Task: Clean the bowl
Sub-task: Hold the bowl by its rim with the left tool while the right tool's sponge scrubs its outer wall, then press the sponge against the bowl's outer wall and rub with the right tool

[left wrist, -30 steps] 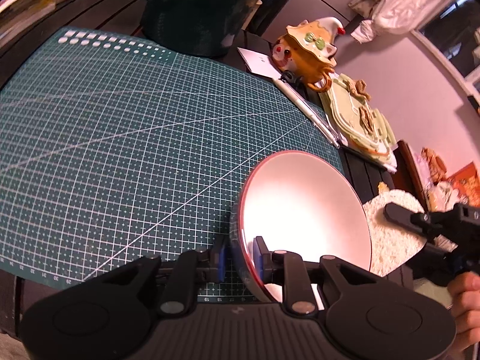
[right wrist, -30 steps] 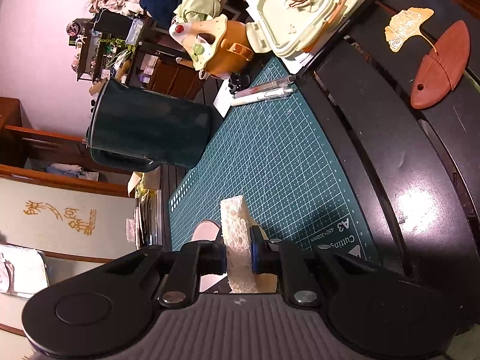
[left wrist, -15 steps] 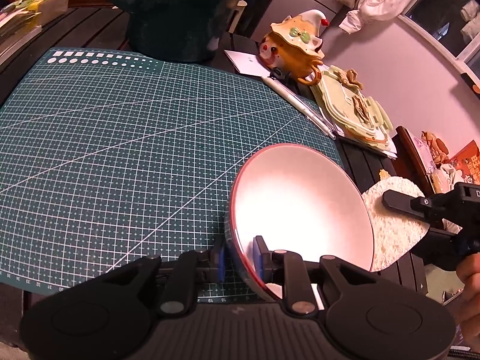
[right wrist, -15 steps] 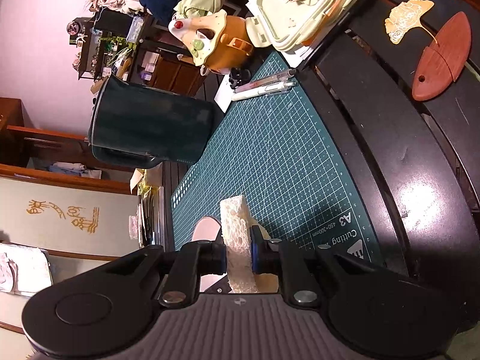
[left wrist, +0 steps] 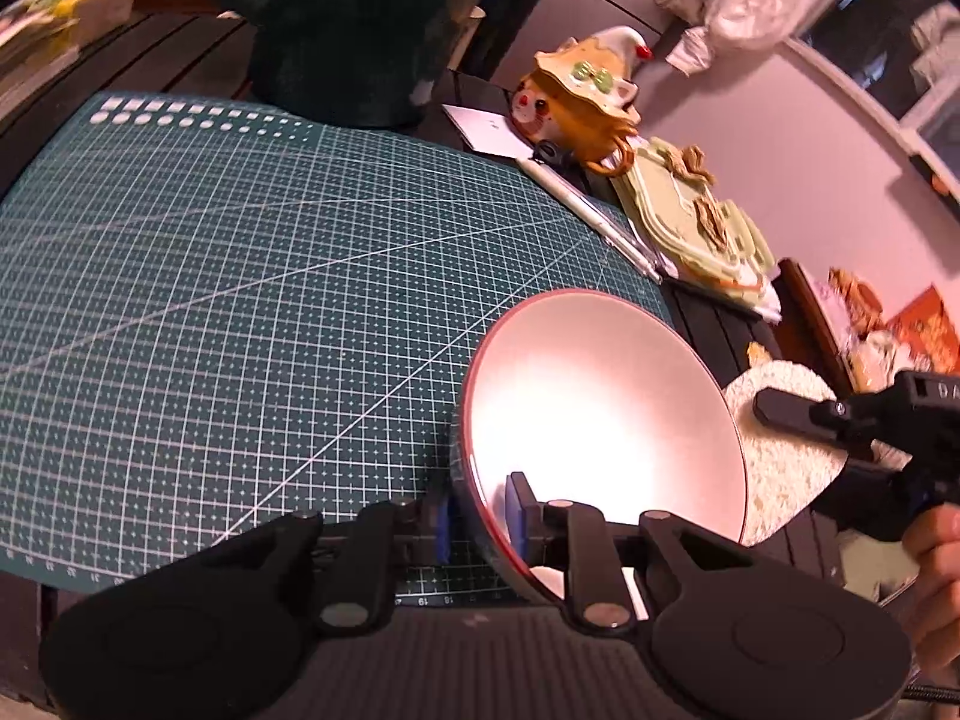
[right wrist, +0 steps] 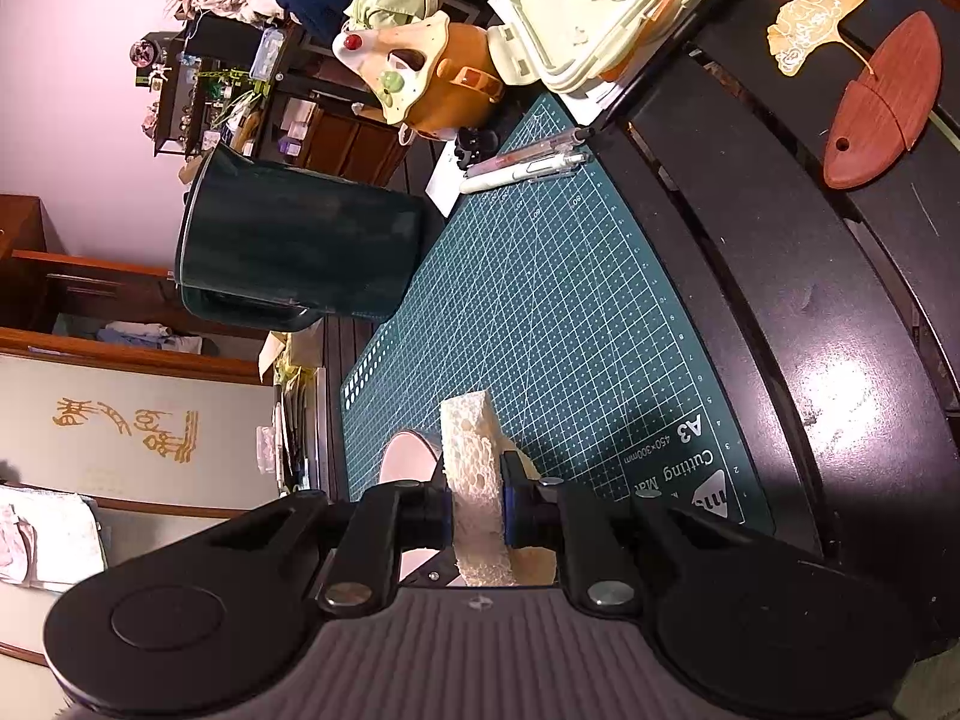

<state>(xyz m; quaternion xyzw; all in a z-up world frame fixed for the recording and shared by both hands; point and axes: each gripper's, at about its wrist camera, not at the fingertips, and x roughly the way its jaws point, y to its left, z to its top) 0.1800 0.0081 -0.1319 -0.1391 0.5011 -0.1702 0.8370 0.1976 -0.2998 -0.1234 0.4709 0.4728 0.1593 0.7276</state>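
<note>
The rim of the bowl (left wrist: 600,420) is being pinched by the left gripper (left wrist: 477,519): one blue pad is being pressed on the outside wall and the other on the inside, w/ the red edge between them, so the jaws are clenched on it. The bowl is being held tilted on its side above the near right corner of the green cutting mat (left wrist: 240,300), its pale inside being turned up and to the right and being lit strongly. Just beside the bowl's right edge, the sponge (right wrist: 474,480) is being gripped by the right gripper (right wrist: 477,516), the jaws being closed tight on its two flat faces; in the left wrist view the sponge is being seen as a pale rough disc behind the bowl rim, but whether it is touching the bowl cannot be told. A part of a hand (left wrist: 933,576) is being seen at the right border of that view, under the black body of the right gripper. Farther out, at the far side of the mat, two pens (right wrist: 528,165) are being seen lying, approx. side by side, near a dark green pitcher (right wrist: 300,252), an orange figurine (left wrist: 576,102) and a pale green lidded box (right wrist: 594,6). A reddish wooden piece (right wrist: 882,102) is lying on the dark slatted table (right wrist: 810,300), well apart from the mat.
</note>
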